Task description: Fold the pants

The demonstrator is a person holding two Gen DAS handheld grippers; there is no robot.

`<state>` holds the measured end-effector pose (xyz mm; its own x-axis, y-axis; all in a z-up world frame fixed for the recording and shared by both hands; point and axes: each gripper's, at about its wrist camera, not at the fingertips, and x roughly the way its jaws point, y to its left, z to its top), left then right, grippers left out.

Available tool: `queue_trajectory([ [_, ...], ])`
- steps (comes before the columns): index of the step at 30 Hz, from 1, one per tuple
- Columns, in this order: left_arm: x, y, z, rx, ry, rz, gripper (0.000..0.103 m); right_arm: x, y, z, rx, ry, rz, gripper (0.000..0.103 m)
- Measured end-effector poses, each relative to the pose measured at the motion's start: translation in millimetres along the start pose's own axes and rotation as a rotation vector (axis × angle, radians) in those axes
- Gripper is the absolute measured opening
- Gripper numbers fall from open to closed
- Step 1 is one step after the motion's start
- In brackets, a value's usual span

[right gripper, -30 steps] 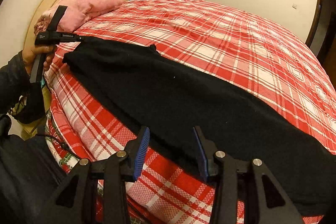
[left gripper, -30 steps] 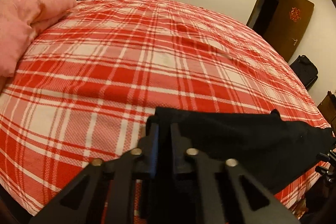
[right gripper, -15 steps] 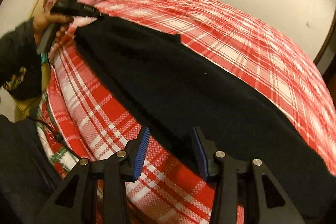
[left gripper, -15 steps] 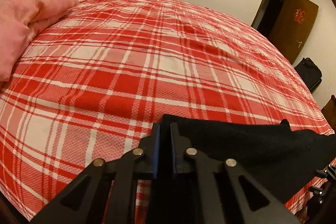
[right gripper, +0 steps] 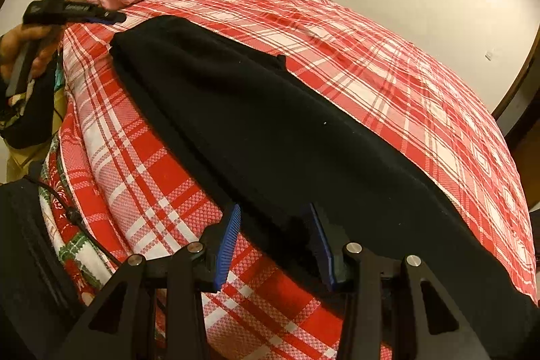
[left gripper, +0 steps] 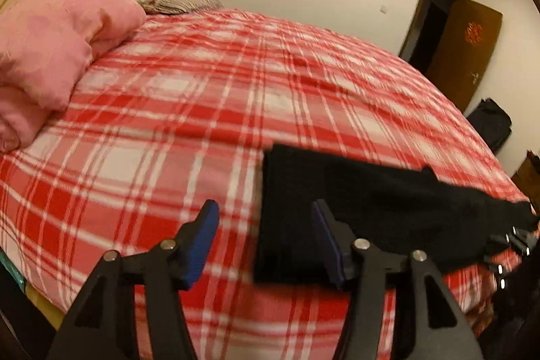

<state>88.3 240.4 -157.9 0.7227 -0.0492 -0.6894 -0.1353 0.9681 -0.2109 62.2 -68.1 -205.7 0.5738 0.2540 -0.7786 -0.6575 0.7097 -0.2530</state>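
Black pants [right gripper: 270,123] lying flat along the near edge of the red plaid bed [left gripper: 236,83]; left tongs [left gripper: 265,238] spread wide, empty; right tongs [right gripper: 275,242] likewise parted, straddling the fabric edge.

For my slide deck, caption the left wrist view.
Open left tool at the end of black pants on a red plaid bed.

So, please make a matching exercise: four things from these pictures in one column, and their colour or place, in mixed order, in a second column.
Things:
1. pants
2. quilt
3. bed cover
4. door

Descriptions:
a. red and white plaid
b. pink, bunched by the headboard
c. brown, standing open, with a red ornament
d. black, laid flat along the bed's near edge

Pairs: 1-d, 2-b, 3-a, 4-c
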Motion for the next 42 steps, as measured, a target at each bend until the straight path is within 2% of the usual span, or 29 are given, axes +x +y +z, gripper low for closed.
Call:
queue_trajectory([
  [6, 21, -4, -14, 0.002, 0.062, -0.043, 0.051, 3, 4, 2, -0.021, -0.001, -0.027, 0.044],
  [7, 25, -4, -14, -0.004, 0.069, -0.044, 0.045, 4, 4, 2, -0.021, 0.000, -0.030, 0.043],
  [8, 28, -3, -15, -0.008, 0.074, -0.046, 0.032, 5, 3, 2, -0.022, 0.004, -0.033, 0.042],
  [10, 31, -4, -15, 0.006, 0.077, -0.043, 0.024, 9, 3, 2, -0.025, 0.015, -0.035, 0.032],
  [11, 31, -5, -13, 0.016, 0.072, -0.032, 0.016, 11, 3, 2, -0.026, 0.020, -0.039, 0.031],
  [13, 29, -2, -11, 0.018, 0.073, -0.026, 0.009, 13, 3, 2, -0.026, 0.023, -0.037, 0.020],
  [19, 25, -3, -13, 0.026, 0.078, -0.035, 0.008, 17, 3, 4, -0.025, 0.022, -0.042, 0.019],
  [21, 27, -5, -14, 0.033, 0.076, -0.008, 0.013, 18, 2, 4, -0.023, 0.020, -0.041, 0.019],
  [23, 29, -3, -15, 0.012, 0.063, -0.014, 0.014, 19, 1, 4, -0.017, 0.019, -0.039, 0.019],
  [24, 29, -3, -16, 0.011, 0.057, -0.015, 0.014, 18, 2, 4, -0.016, 0.017, -0.038, 0.015],
  [25, 30, -4, -16, 0.021, 0.057, -0.012, 0.013, 15, 2, 4, -0.015, 0.012, -0.031, 0.005],
  [26, 29, -6, -15, 0.034, 0.055, -0.003, 0.007, 11, 2, 4, -0.013, 0.004, -0.026, 0.005],
  [31, 15, -11, -11, 0.087, 0.048, 0.011, 0.006, -14, 1, 5, -0.004, -0.035, -0.011, 0.004],
  [35, 12, -6, -12, 0.090, 0.058, 0.001, 0.006, -2, 5, -5, -0.024, 0.006, -0.019, 0.004],
  [37, 20, -4, -17, 0.082, 0.077, 0.002, 0.006, 12, 9, -11, -0.039, 0.044, -0.020, 0.004],
  [40, 25, -2, -21, 0.056, 0.073, 0.003, 0.009, 12, 7, -12, -0.037, 0.033, -0.015, 0.006],
  [41, 25, -1, -20, 0.054, 0.071, 0.003, 0.014, 11, 5, -11, -0.027, 0.040, -0.005, 0.008],
  [42, 23, -1, -19, 0.059, 0.064, 0.017, 0.017, 9, 2, -9, -0.017, 0.044, 0.004, 0.022],
])
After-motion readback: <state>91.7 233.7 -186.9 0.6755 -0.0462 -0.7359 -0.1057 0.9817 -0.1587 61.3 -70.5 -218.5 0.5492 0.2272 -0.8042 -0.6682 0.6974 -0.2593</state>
